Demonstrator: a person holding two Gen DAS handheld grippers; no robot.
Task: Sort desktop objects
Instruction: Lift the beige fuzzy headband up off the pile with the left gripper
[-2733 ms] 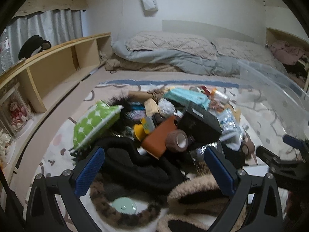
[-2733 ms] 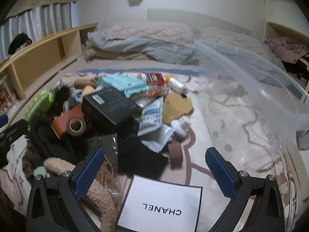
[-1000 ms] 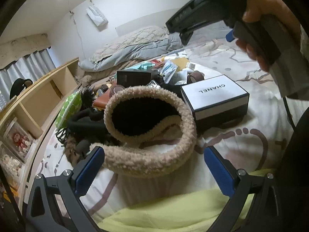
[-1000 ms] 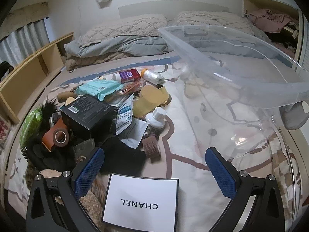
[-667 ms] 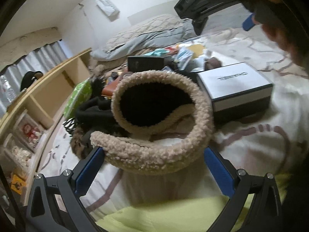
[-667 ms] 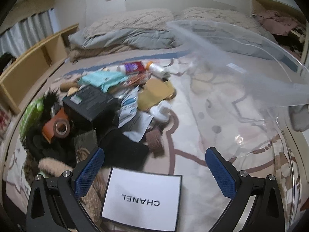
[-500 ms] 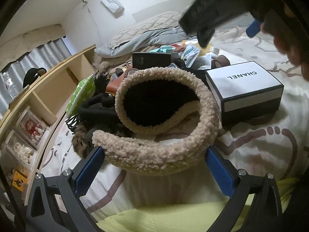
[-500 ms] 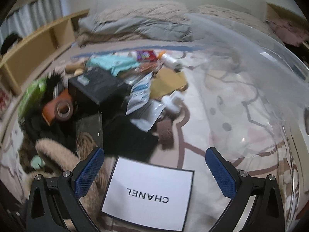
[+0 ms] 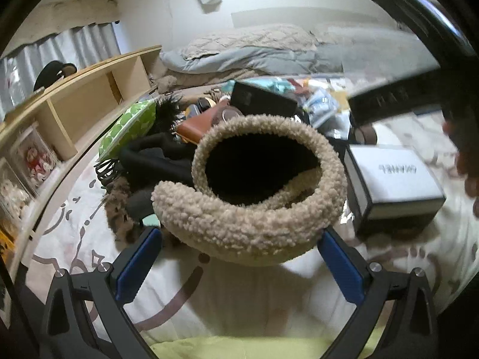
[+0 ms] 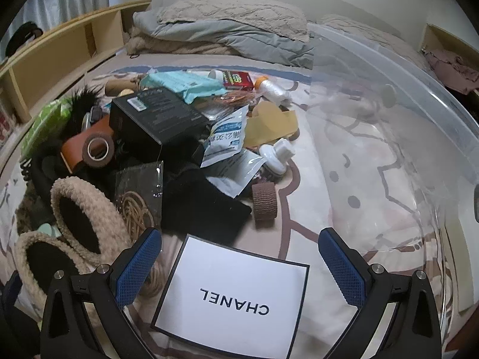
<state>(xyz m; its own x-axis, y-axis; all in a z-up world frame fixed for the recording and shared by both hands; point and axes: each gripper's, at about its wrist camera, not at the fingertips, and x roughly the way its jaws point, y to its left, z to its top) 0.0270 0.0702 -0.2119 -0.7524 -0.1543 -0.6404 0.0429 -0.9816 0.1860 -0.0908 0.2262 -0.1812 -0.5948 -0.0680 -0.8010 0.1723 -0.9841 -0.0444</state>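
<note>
The fleece earmuffs (image 9: 254, 203) at the centre of the left wrist view are rough, curly beige pile around a matt black lining. Right of them, the white box (image 9: 395, 179) looks like smooth matt card with black sides. In the right wrist view, the clear bin (image 10: 389, 137) on the right is glossy see-through plastic, the tape roll (image 10: 263, 206) at centre is coarse brown weave, and the shelf (image 10: 60, 56) at upper left is pale bare wood.
</note>
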